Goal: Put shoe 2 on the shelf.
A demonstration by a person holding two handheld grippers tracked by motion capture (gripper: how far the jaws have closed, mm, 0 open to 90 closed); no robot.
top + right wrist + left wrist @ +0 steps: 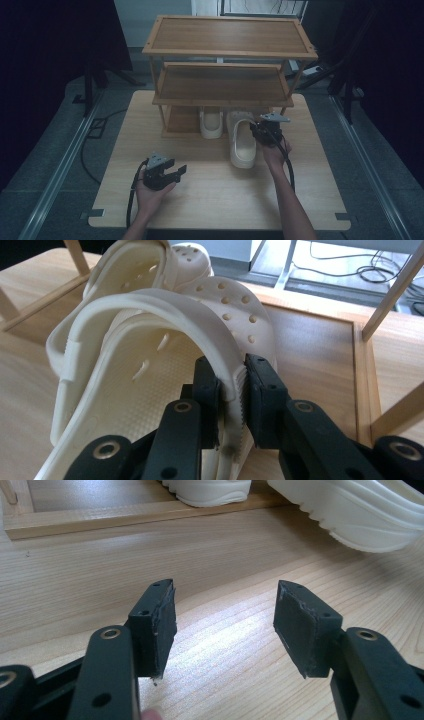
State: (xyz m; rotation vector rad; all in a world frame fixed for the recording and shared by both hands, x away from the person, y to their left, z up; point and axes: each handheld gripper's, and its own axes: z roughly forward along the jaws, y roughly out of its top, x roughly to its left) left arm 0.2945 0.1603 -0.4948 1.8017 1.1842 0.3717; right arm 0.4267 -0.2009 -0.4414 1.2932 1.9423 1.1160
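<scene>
Right tool [231, 395]: jaws pinching the side wall of a cream clog [243, 142], which lies on the table [220, 190] just in front of the shoe rack [225, 75].
Left tool [225, 630]: jaws spread, empty, hovering low over bare table.
Second clog [211, 122]: already on the rack's bottom shelf.
Step, judged: moving the held clog.
Next move: likely lift and slide it in beside its mate, clearing the rack's frame.

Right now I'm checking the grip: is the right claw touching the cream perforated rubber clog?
Touching. The right gripper view shows the right claw shut on the cream perforated rubber clog's side wall.
</scene>
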